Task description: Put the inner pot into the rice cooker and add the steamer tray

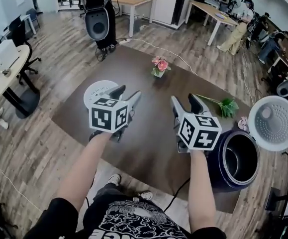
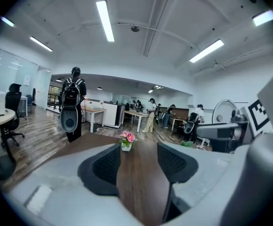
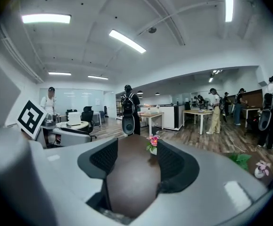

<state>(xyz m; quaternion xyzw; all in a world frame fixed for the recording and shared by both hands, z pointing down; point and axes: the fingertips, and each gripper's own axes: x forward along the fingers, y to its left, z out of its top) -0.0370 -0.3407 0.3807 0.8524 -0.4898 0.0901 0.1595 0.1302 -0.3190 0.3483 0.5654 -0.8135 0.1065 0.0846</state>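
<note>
Jaws apart & empty on my left gripper (image 1: 127, 93) & right gripper (image 1: 184, 99), over brown surface (image 1: 148, 131) w/ rice cooker (image 1: 216, 169) at right.

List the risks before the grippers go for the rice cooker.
1. The rice cooker stands near the front corner of the table with its lid open; a shove may push it off.
2. A leafy sprig and a pink flower lie beside it; the open right gripper could sweep them.
3. A cord hangs off the table's near edge and may snag.
</note>
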